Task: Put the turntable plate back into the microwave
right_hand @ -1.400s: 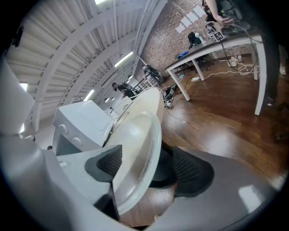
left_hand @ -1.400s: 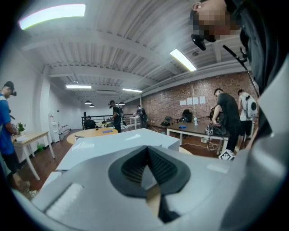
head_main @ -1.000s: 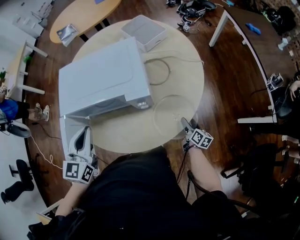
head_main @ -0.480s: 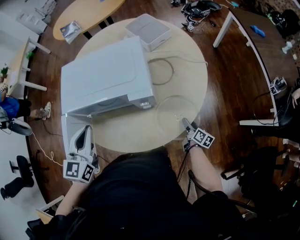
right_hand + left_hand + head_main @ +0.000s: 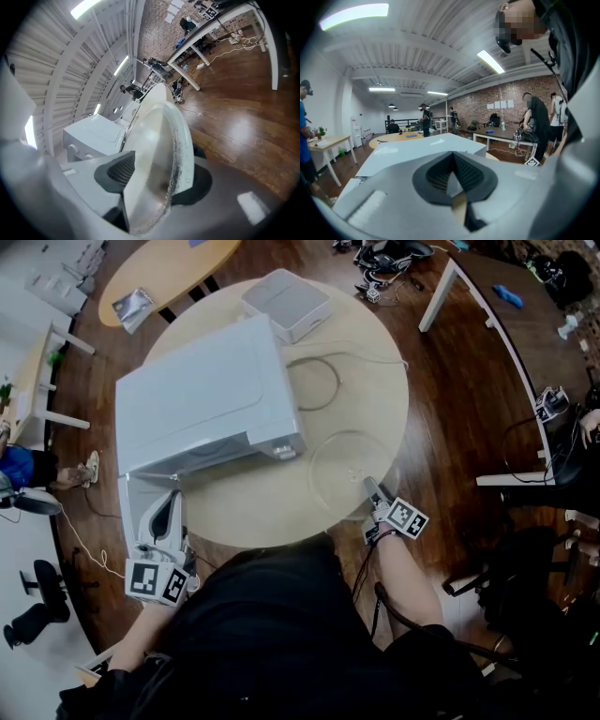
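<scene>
1. Head view, and here's the layout: a round, pale-wood tabletop (image 5: pixel 262 498) on a dark plank floor (image 5: pixel 459 381). A boxy white microwave (image 5: pixel 202 395) sits on it, its door (image 5: pixel 131 507) swung open past the near-left edge. The left claw (image 5: pixel 165 514) is at that door. The turntable plate (image 5: pixel 342 460), a clear glass disc, lies flat on the tabletop's right side. The right claw (image 5: pixel 373 489) is at its near rim.
2. Left gripper view: the left claw (image 5: pixel 452 164) has its ribbed black pads pinched onto a thin pale edge, the door's. Beyond are the microwave's (image 5: pixel 419 147) smooth white top, a brick wall (image 5: pixel 506 98) and a ribbed white ceiling (image 5: pixel 417 51).
3. Right gripper view: the right claw (image 5: pixel 157 176) has just been closing and now clamps the turntable plate (image 5: pixel 157 136) by its thick, rounded, speckled rim. The glossy floor (image 5: pixel 234 126) gleams behind.
</scene>
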Demonstrator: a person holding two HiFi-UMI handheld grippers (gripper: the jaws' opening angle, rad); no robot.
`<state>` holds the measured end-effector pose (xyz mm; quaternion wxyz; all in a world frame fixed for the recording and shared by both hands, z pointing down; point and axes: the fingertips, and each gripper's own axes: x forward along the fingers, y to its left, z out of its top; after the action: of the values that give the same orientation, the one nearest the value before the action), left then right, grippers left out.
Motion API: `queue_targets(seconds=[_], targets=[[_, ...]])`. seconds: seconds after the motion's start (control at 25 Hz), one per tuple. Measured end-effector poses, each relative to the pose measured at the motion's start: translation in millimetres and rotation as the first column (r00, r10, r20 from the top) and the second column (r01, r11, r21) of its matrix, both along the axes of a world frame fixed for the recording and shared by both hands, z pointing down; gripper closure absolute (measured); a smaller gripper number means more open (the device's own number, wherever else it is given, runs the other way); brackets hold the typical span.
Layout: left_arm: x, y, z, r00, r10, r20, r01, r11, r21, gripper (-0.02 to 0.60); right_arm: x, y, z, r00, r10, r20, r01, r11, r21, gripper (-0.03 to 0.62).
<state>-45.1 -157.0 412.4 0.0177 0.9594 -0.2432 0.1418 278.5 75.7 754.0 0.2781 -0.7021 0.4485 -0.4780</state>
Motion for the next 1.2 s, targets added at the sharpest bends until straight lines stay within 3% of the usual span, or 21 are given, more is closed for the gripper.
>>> queue_targets(seconds=[0.4, 0.6, 1.2], targets=[[12, 3, -2, 0.999, 0.036, 0.0, -0.036, 0.999, 0.003, 0.575, 0, 14, -4, 0.998, 0.06, 0.019, -0.061, 0.997, 0.05, 0.41], [20, 5, -1, 0.999, 0.051, -0.006, -0.051, 0.999, -0.002, 0.575, -2, 21, -22, 0.997, 0.071, 0.018, -0.072, 0.99, 0.121, 0.504], [33, 17, 2, 0.999, 0.047, -0.014, -0.047, 0.999, -0.009, 0.575, -4, 20, -31, 0.983, 0.129, 0.134, -0.156, 0.964, 0.217, 0.556]])
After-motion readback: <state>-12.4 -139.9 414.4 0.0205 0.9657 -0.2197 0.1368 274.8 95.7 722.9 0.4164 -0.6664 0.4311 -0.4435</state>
